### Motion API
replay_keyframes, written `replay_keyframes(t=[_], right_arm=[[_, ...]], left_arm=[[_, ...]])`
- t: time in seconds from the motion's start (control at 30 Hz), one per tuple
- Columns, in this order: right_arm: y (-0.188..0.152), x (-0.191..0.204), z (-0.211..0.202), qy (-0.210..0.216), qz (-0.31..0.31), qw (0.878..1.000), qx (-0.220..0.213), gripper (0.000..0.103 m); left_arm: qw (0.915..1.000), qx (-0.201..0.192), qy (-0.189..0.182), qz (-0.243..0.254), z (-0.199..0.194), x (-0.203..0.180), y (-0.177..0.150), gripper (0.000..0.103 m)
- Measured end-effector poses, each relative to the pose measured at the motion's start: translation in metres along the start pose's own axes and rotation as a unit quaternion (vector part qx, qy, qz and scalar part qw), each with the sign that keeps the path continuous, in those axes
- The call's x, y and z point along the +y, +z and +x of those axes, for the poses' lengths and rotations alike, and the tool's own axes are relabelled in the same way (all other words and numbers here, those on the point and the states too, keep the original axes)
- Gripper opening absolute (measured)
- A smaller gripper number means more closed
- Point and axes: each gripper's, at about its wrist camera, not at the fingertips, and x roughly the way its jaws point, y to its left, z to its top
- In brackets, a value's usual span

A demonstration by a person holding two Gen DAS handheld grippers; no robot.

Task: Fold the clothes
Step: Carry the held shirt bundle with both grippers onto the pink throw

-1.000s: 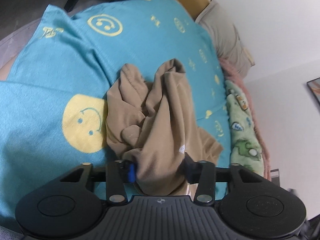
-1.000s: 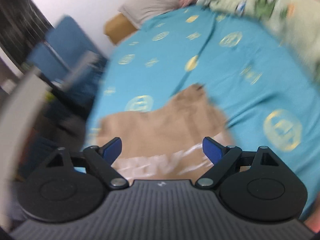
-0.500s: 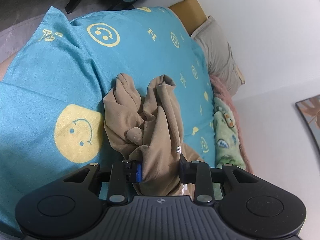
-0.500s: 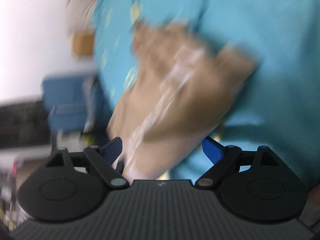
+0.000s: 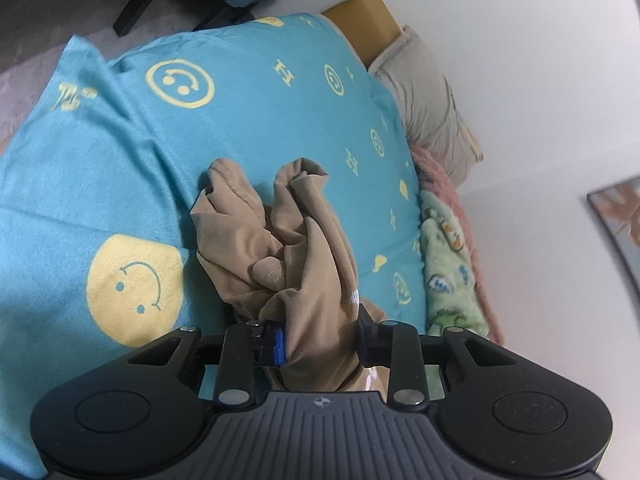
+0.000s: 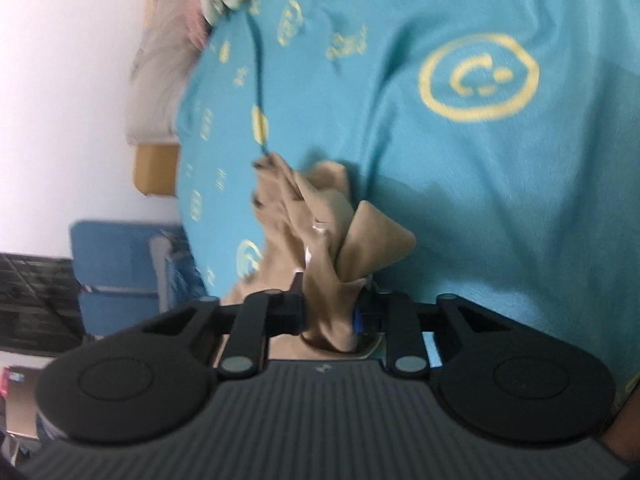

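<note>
Right wrist view is being smeared by motion blur. Tan garment (image 6: 320,216): its pinched end is being hidden between the closed fingers of the right gripper (image 6: 331,312); likewise at the left gripper (image 5: 320,340). Beside the garment, the blue bedspread (image 5: 100,200) is being cut off by the left edge.

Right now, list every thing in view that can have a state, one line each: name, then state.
left gripper: shut on the tan garment.
right gripper: shut on the tan garment.
tan garment: bunched and crumpled, unfolded, pinched at two places, the rest draped on the blanket.
blue smiley blanket: spread over the bed, a few creases.
grey pillow: lying at the bed's head by the wall.
</note>
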Motion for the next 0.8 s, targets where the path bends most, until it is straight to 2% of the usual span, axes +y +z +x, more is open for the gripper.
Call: replay_keyframes(t=[0.1, 0.2, 0.33, 0.43, 0.6, 0.67, 0.8], right_arm=[[0.004, 0.008, -0.023, 0.021, -0.007, 0.999, -0.024, 0.02], [0.007, 0.012, -0.061, 0.062, 0.013, 0.997, -0.041, 0.02], [0.014, 0.018, -0.118, 0.106, 0.007, 0.992, -0.064, 0.02], [0.034, 0.021, -0.155, 0.127, 0.008, 0.989, -0.08, 0.02], [0.085, 0.023, -0.199, 0.134, 0.005, 0.984, -0.118, 0.02], [0.115, 0.023, -0.213, 0.127, 0.004, 0.983, -0.131, 0.021], [0.195, 0.035, -0.241, 0.101, -0.028, 0.979, -0.178, 0.021]], left_arm=[[0.9998, 0.003, -0.018, 0.005, -0.016, -0.023, -0.001, 0.032], [0.999, 0.008, -0.043, 0.007, -0.037, -0.052, -0.006, 0.032], [0.9964, 0.031, -0.067, 0.042, -0.059, -0.102, -0.02, 0.032], [0.9929, 0.054, -0.078, 0.073, -0.062, -0.144, -0.038, 0.032], [0.9861, 0.091, -0.093, 0.103, -0.029, -0.214, -0.072, 0.032], [0.983, 0.109, -0.098, 0.111, -0.002, -0.245, -0.087, 0.032], [0.9745, 0.141, -0.116, 0.13, 0.063, -0.321, -0.117, 0.032]])
